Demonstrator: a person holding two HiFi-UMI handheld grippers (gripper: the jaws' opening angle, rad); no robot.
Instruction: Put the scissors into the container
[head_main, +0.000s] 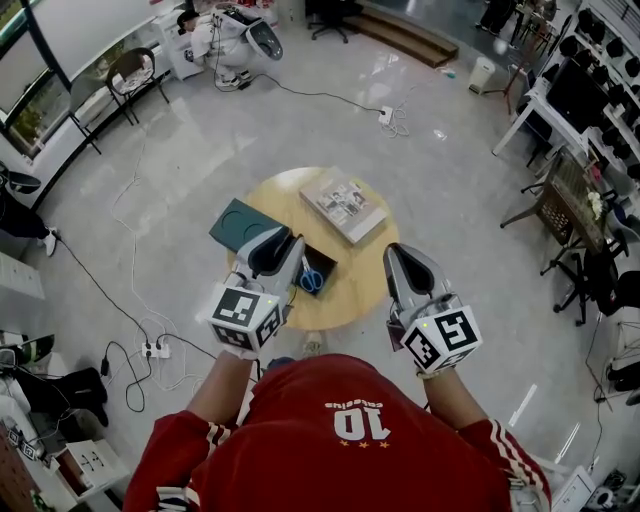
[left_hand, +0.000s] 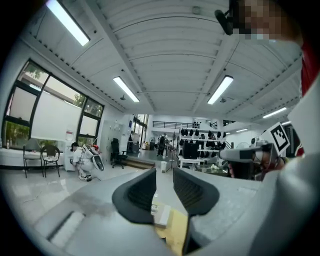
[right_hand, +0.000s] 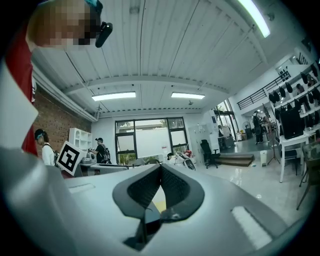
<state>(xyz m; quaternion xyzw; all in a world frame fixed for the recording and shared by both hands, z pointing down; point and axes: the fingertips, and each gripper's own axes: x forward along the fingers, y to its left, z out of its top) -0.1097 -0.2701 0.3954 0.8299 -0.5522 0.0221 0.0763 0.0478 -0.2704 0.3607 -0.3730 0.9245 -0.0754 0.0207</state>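
Note:
In the head view a small round wooden table (head_main: 375, 270) carries a black open container (head_main: 322, 262). Blue-handled scissors (head_main: 311, 279) lie inside it. A dark green lid (head_main: 238, 223) rests just left of the container. My left gripper (head_main: 290, 246) hovers over the container's left part and hides it; its jaws stand a little apart with nothing between them (left_hand: 164, 172). My right gripper (head_main: 402, 258) hangs over the table's right edge, shut and empty (right_hand: 161, 167). Both gripper views look out level across the room, so the scissors do not show there.
A book (head_main: 345, 207) lies on the far right part of the table. Cables and a power strip (head_main: 157, 349) run over the floor at left. Chairs and desks (head_main: 560, 200) stand to the right. A person crouches by a white machine (head_main: 235, 35) far back.

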